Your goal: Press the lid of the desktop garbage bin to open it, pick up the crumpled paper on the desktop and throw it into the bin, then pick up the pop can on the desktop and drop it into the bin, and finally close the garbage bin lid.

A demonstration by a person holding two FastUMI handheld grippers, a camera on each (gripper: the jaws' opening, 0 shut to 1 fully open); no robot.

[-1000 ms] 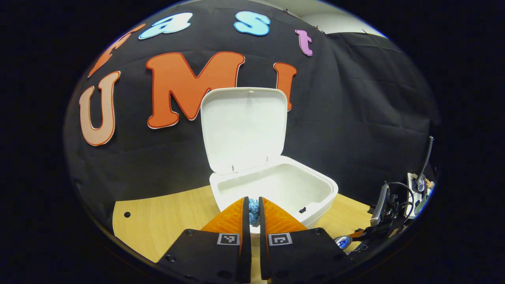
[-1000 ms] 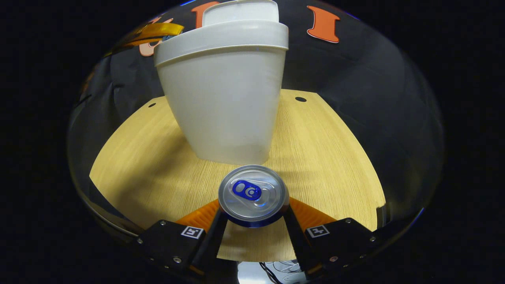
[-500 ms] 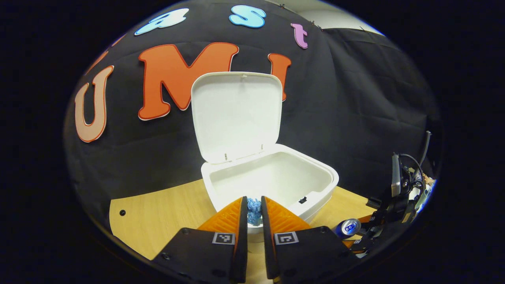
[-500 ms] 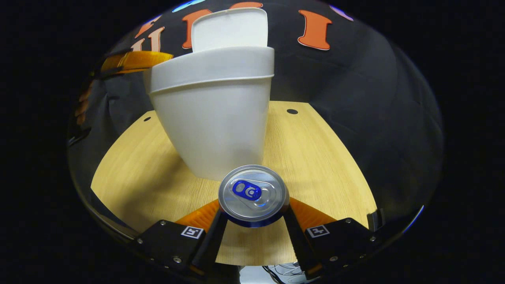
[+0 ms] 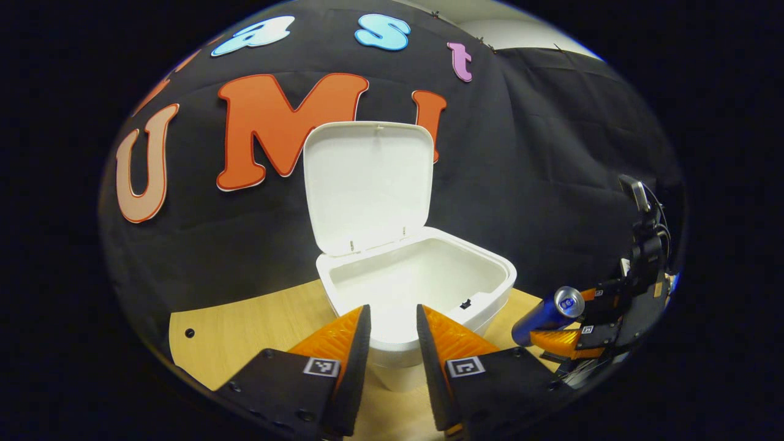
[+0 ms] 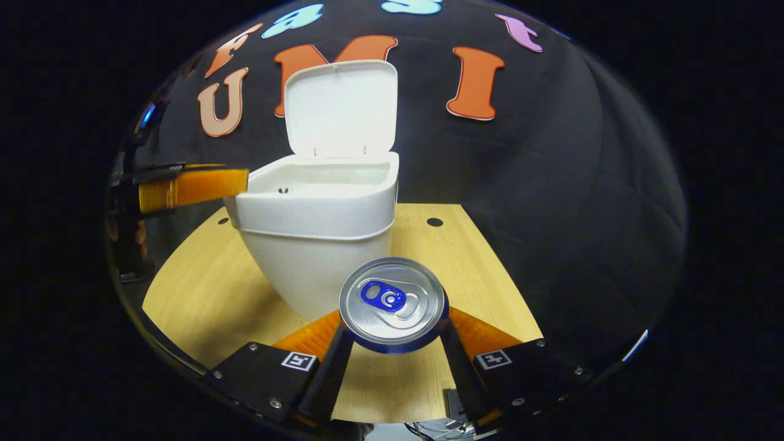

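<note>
Counting one bin (image 5: 429, 288), one can (image 6: 393, 304), two tongs (image 5: 393, 327).

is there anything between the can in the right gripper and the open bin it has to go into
Nothing visible. The right gripper holds the silver-topped blue pop can before the white plastic bin; its lid stands up. The left gripper hovers beside the rim.

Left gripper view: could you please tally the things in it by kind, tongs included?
Bin, lid open: 1
Can, held in the right tongs: 1
Tongs, counting the open, empty left tongs: 2
Table: 1
Total: 5
</note>
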